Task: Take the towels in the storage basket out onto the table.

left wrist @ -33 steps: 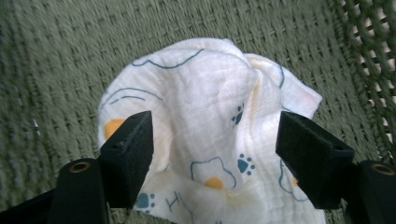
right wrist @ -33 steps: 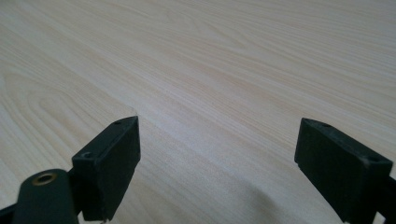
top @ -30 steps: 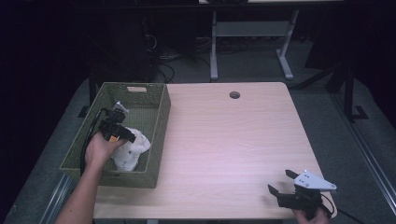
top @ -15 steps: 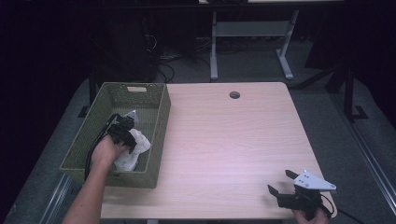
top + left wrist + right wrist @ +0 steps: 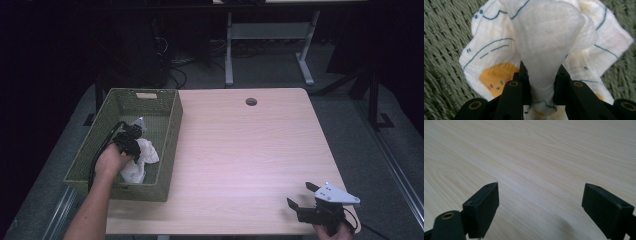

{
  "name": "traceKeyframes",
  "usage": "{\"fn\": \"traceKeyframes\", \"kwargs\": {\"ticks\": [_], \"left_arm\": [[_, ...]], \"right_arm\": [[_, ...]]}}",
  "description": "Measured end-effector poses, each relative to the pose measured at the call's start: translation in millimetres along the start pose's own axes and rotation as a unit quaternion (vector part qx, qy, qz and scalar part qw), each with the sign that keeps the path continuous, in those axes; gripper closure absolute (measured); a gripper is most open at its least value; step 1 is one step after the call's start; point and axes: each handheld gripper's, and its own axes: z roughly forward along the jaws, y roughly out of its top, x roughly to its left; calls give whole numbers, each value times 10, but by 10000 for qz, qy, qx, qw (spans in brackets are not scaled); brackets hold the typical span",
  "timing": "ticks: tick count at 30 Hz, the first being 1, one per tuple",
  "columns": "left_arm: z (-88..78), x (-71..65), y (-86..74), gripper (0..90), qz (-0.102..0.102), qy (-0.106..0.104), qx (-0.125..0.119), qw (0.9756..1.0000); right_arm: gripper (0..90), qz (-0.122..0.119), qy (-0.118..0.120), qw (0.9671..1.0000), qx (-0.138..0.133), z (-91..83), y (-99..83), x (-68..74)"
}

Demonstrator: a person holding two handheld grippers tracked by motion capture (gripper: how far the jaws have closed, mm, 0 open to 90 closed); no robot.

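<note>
A white cloth (image 5: 144,156) printed with blue lines and yellow faces lies in a green woven basket (image 5: 169,145) at the table's left side. My left gripper (image 5: 131,136) reaches down into the basket, and its jaws have just been closing on a bunched fold of the cloth (image 5: 544,32). In the left gripper view the left gripper (image 5: 541,70) pinches that fold between its pads, with the basket floor (image 5: 444,50) behind. My right gripper (image 5: 300,195) rests near the table's front right corner, open. Bare wood lies under the right gripper (image 5: 540,197).
The light wooden table (image 5: 240,145) has a round cable hole (image 5: 251,101) near its far edge. Beyond it stands a grey desk frame (image 5: 229,55) on a dark floor with cables. The basket sits flush with the table's left edge.
The left hand has sunk into the basket and its jaws have closed on the cloth. The right gripper has stayed where it was.
</note>
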Motion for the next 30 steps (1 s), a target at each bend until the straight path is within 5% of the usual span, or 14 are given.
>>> {"fn": "traceKeyframes", "kwargs": {"ticks": [4, 6, 10, 14, 22, 27, 30], "left_arm": [[-148, 126, -129, 741, -248, -444, -509, 9974], [-247, 178, -212, 741, -363, -818, -895, 9920], [-438, 203, -345, 741, -374, -1087, -1394, 9835], [-516, 237, -418, 741, -326, -1020, -1463, 9834], [-561, 354, -512, 740, -501, -1132, -1675, 9781], [-608, 409, -565, 740, -625, -1290, -1852, 9722], [-642, 424, -590, 740, -540, -1333, -1917, 9709]], "right_arm": [[139, 23, -29, 10000, -21, -13, -2, -9], [138, 29, -38, 10000, -23, -14, -2, -10], [139, -25, -57, 10000, -34, -3, 4, -1], [139, -56, -56, 10000, -29, 0, 13, 16], [139, -6, -81, 10000, -3, -4, 7, 11], [139, -18, -100, 9999, -12, -7, 8, 9], [139, -31, -105, 9999, -30, -11, 7, 3]]}}
